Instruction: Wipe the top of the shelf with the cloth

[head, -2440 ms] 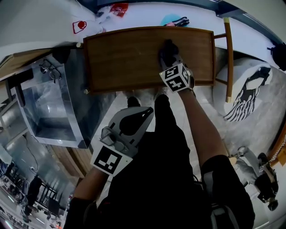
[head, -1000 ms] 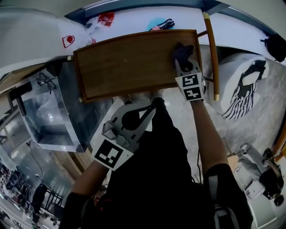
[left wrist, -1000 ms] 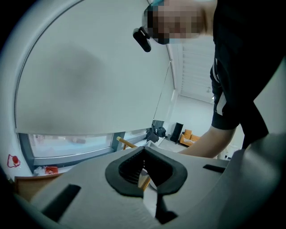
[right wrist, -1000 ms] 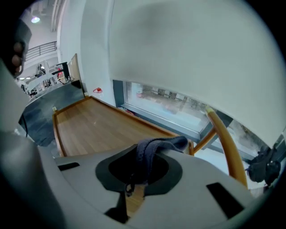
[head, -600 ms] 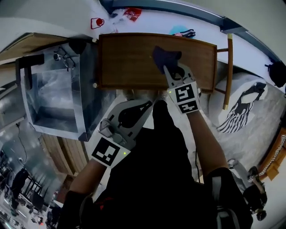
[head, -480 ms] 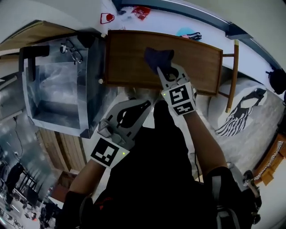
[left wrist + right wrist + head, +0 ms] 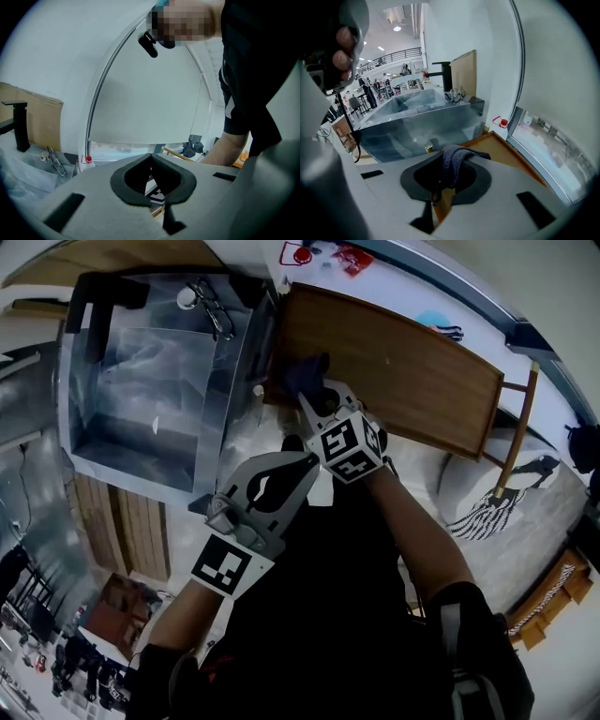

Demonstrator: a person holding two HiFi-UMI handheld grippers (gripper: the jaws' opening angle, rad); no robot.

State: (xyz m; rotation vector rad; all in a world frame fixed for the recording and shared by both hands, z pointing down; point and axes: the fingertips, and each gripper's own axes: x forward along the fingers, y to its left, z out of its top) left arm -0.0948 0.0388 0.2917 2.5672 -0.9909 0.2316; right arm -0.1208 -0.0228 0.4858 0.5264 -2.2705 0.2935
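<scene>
Cloth [image 7: 457,161], clamped in right gripper [image 7: 446,174] jaws, rests on shelf [image 7: 403,357].

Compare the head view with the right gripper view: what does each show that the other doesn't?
Only the head view: the left tool, shut and empty, held short of the shelf, and the shelf's whole top. Only the right gripper view: the right tool with its jaws pinching the cloth, and people in the hall behind. Both: the cloth at the shelf's end next to the basin, with glasses at the basin's edge.
</scene>
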